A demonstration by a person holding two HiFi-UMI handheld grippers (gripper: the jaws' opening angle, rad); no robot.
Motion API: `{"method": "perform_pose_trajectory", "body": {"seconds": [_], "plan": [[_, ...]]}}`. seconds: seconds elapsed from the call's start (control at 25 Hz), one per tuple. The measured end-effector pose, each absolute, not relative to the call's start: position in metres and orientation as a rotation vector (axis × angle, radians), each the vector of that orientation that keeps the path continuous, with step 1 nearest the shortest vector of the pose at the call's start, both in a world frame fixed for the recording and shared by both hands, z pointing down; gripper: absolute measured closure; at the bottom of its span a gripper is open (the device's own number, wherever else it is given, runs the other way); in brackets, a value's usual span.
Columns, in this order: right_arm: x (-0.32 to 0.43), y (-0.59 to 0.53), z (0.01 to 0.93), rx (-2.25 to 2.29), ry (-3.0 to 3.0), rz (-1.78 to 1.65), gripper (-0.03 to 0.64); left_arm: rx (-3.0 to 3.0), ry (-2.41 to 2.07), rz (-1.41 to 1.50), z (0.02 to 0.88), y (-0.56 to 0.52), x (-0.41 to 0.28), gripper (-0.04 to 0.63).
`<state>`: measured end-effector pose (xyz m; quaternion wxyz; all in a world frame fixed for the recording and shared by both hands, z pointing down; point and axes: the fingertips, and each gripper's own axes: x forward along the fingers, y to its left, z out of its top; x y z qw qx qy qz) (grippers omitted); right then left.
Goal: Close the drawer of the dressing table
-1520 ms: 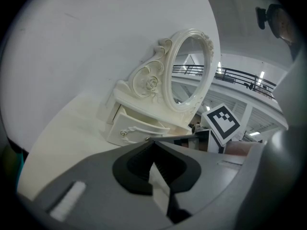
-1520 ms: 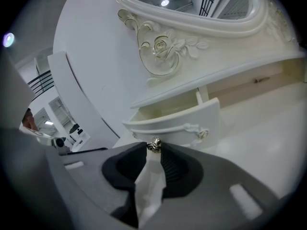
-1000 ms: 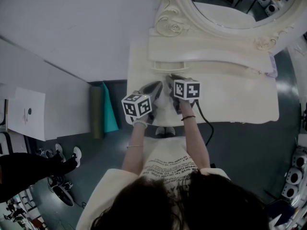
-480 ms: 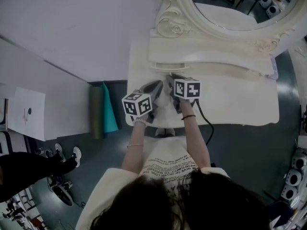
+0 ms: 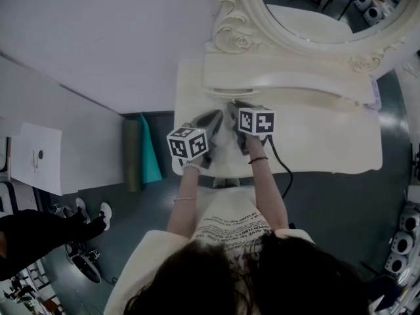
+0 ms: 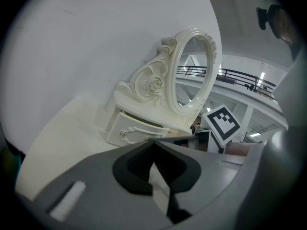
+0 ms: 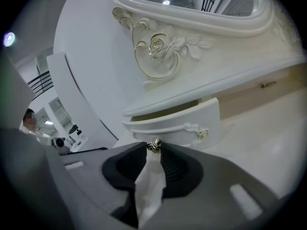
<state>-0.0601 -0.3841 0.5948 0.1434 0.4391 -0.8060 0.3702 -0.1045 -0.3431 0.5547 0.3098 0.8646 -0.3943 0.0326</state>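
Observation:
The small cream drawer (image 7: 177,123) under the mirror stand sits pulled out a little, a dark gap above its curved front. In the right gripper view my right gripper (image 7: 154,147) is shut on the left metal end of the drawer handle (image 7: 154,144); the handle's other rosette (image 7: 203,133) shows to the right. In the left gripper view my left gripper (image 6: 153,142) is shut with nothing in it, held short of the drawer (image 6: 136,131). The head view shows both grippers side by side over the tabletop, left (image 5: 215,118) and right (image 5: 233,105), just before the drawer (image 5: 230,90).
An ornate oval mirror (image 5: 328,5) rises behind the drawer unit on the cream tabletop (image 5: 328,136). A white wall (image 5: 98,31) runs along the left. A teal and olive roll (image 5: 141,153) stands on the floor beside the table. A cable (image 5: 282,166) trails from the right gripper.

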Motion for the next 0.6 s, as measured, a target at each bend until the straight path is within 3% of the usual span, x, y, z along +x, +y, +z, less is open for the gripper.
{"method": "perform_pose_trajectory", "body": {"seconds": [0.6], "plan": [[-0.06, -0.395, 0.596, 1.259, -2.33, 1.071, 0.522, 2.277, -1.049, 0.072, 0.556, -0.354, -0.104, 0.595]]}}
